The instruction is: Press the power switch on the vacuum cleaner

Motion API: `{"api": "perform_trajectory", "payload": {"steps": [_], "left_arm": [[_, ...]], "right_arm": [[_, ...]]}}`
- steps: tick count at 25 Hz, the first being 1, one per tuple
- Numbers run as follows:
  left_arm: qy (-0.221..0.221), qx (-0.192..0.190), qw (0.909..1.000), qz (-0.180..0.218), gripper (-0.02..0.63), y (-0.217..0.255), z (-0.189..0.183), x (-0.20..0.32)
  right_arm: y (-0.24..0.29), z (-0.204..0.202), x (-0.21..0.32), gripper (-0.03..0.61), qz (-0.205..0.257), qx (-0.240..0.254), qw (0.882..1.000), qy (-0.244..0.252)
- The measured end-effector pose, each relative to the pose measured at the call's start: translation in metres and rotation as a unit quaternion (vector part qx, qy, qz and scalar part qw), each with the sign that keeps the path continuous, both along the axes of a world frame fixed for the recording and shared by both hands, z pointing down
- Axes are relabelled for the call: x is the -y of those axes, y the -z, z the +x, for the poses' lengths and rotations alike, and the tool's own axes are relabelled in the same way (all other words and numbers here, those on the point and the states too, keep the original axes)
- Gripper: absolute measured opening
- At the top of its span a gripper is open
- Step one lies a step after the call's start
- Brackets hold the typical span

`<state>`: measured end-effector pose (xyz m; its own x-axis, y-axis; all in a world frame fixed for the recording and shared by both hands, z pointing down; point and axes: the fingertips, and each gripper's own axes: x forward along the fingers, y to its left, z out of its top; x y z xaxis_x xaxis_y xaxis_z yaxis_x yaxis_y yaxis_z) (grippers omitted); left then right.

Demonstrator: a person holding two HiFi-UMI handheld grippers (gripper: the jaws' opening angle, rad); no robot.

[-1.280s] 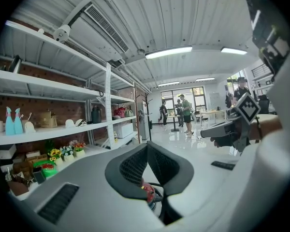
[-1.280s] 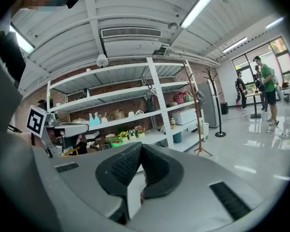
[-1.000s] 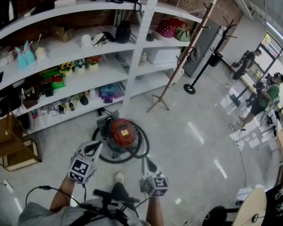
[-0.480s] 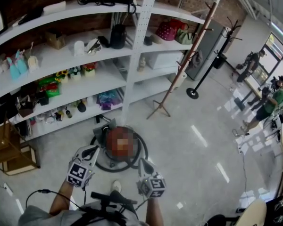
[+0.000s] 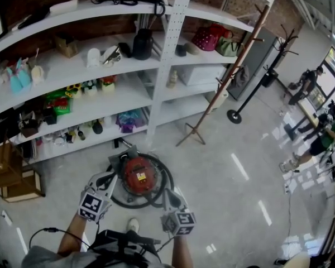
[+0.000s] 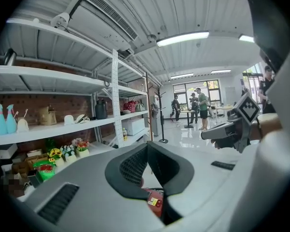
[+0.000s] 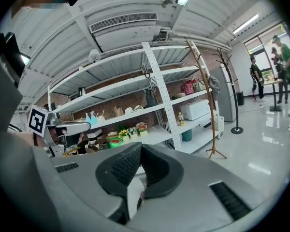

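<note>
Likely rigid, heavy: press the round red canister vacuum cleaner (image 5: 138, 175) on top; left gripper (image 5: 108, 178), right gripper (image 5: 169, 195) fingers together, empty.

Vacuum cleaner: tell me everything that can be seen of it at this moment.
The vacuum cleaner is a squat round canister with a glossy red top that bears a small yellow label, and a grey part at its back, toward the shelves. A black hose coils around it. It stands upright on the pale floor. The left gripper and right gripper hover by it with jaws shut. Whether they touch it cannot be told.
</note>
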<state>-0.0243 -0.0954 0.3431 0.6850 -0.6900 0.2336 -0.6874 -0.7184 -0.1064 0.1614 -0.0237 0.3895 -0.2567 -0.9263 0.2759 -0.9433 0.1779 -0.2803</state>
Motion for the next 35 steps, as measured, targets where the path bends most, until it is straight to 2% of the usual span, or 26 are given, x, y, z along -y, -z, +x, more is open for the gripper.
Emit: {"api": "perform_trajectory", "payload": {"steps": [5, 12, 17, 21, 26, 35], "left_arm": [[0.010, 0.002, 0.9999, -0.006, 0.006, -0.004, 0.003, 0.015], [0.022, 0.010, 0.9990, -0.036, 0.007, -0.026, 0.004, 0.035], [0.020, 0.010, 0.9985, -0.050, 0.006, -0.052, 0.002, 0.053], [0.001, 0.031, 0.9979, -0.057, 0.006, -0.082, 0.003, 0.063], [-0.007, 0.029, 0.9964, -0.079, 0.006, -0.112, 0.003, 0.075], [-0.003, 0.025, 0.9954, -0.092, 0.006, -0.158, -0.006, 0.101]], "right_arm": [[-0.002, 0.004, 0.018, 0.012, 0.000, 0.004, 1.000, 0.010], [-0.014, 0.012, 0.038, 0.012, -0.018, 0.002, 1.000, 0.008], [-0.041, 0.011, 0.048, 0.012, -0.040, 0.001, 0.999, 0.003], [-0.061, 0.006, 0.060, 0.012, -0.045, 0.005, 0.999, -0.001], [-0.089, -0.003, 0.069, 0.012, -0.068, 0.006, 0.998, 0.003], [-0.140, -0.017, 0.089, 0.012, -0.086, 0.011, 0.996, 0.014]]}}
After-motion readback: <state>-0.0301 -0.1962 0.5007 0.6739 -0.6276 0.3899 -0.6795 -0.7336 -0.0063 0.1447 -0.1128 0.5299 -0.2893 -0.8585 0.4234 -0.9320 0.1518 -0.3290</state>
